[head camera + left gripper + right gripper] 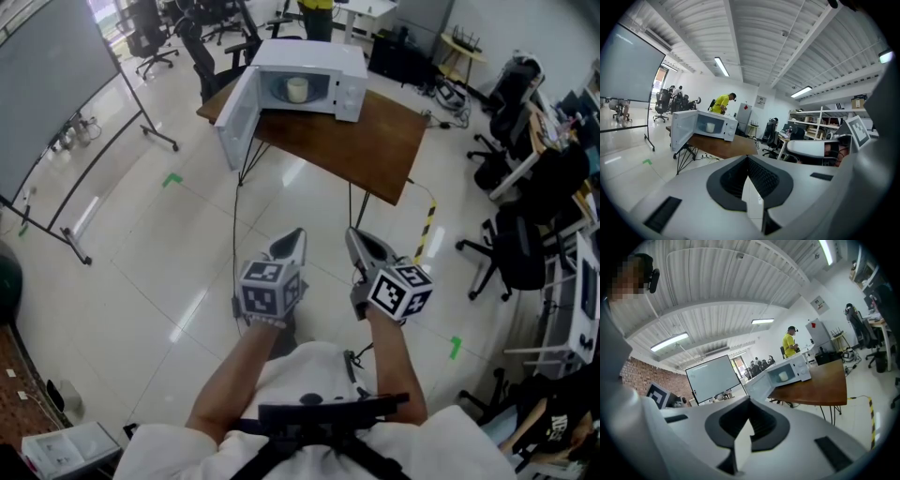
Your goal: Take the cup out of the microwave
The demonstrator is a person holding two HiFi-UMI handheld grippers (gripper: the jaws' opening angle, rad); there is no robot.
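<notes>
A white microwave stands at the far end of a brown table, its door swung wide open to the left. Inside it sits a pale cup, also seen in the left gripper view and the right gripper view. Both grippers are held side by side over the floor, well short of the table and pointing toward it. My left gripper is shut with nothing in it. My right gripper is shut and empty too.
A wheeled whiteboard stands at the left. Office chairs and desks crowd the right side. A person in yellow stands behind the microwave. A yellow-black strip and green tape marks lie on the glossy floor.
</notes>
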